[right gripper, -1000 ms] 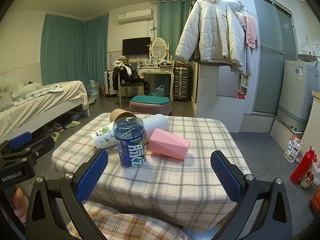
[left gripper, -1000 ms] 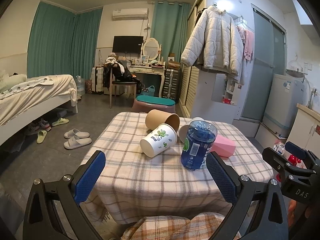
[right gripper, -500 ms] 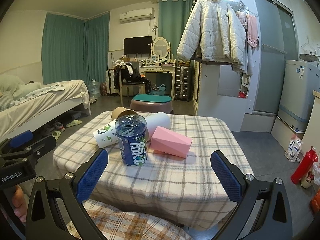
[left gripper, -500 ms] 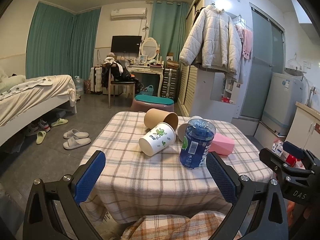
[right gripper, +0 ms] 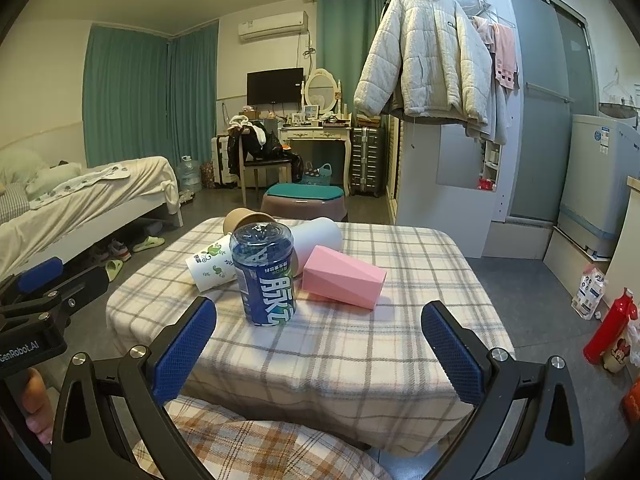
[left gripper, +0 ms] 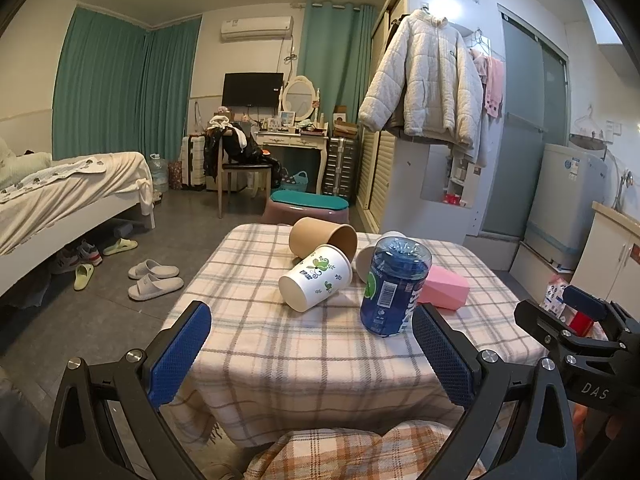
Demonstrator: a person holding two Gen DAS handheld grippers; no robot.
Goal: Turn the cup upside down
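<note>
left gripper [left gripper: 310,354]: wide open, empty
right gripper [right gripper: 320,350]: wide open, empty
risk: cups [left gripper: 316,282] crowd the bottle [left gripper: 394,288] mid-table [left gripper: 280,352]; a reach could topple it

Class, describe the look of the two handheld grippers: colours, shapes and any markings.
Both the left gripper and right gripper have black angular frames with silver screws and blue textured pads. The left body reads "GenRobot.AI", the right "DAS".
</note>
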